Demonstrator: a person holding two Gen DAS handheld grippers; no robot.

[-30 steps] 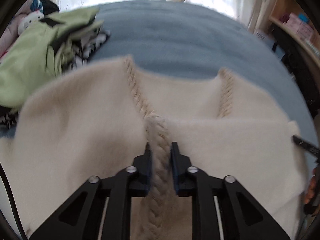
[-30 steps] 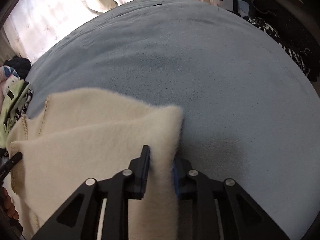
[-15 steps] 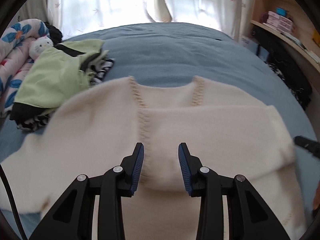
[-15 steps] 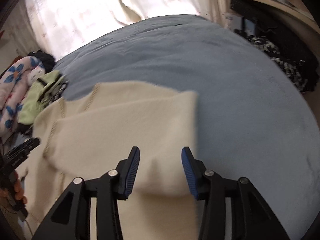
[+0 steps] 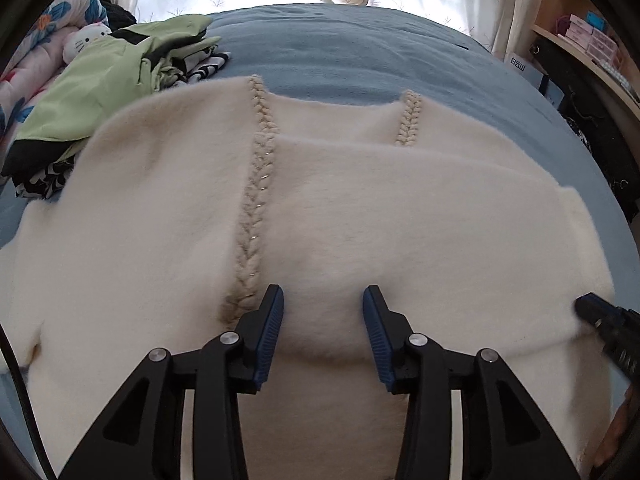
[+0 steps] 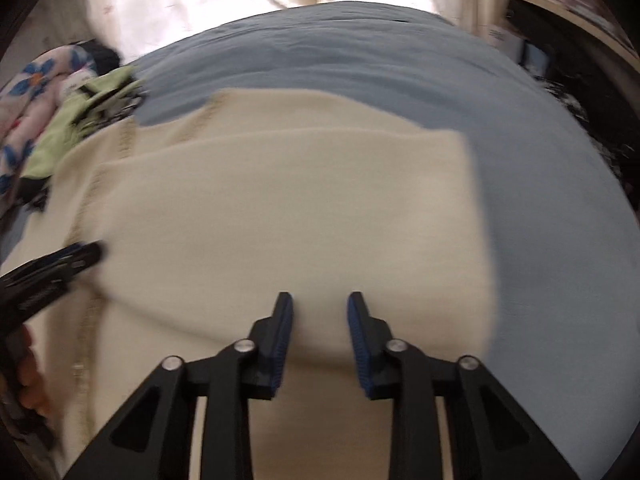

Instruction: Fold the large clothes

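Note:
A large cream fuzzy sweater (image 5: 360,208) with braided seams lies on the blue bed, a layer folded over its middle. It also shows in the right wrist view (image 6: 280,208), blurred. My left gripper (image 5: 323,304) is open and empty just above the folded layer, beside a braided seam (image 5: 252,216). My right gripper (image 6: 320,308) is open and empty over the fold's near edge. Each gripper shows at the edge of the other's view: the right one (image 5: 608,328), the left one (image 6: 52,268).
A pile of green and black-and-white clothes (image 5: 108,80) and a floral quilt with a plush toy (image 5: 86,38) lie at the far left. Blue bedding (image 5: 360,52) stretches beyond the sweater. Shelves (image 5: 592,44) stand at the right, curtains behind.
Both grippers were shut on the sweater a second ago; they let go, opened and drew back. The carried layer now lies folded over the sweater's body.

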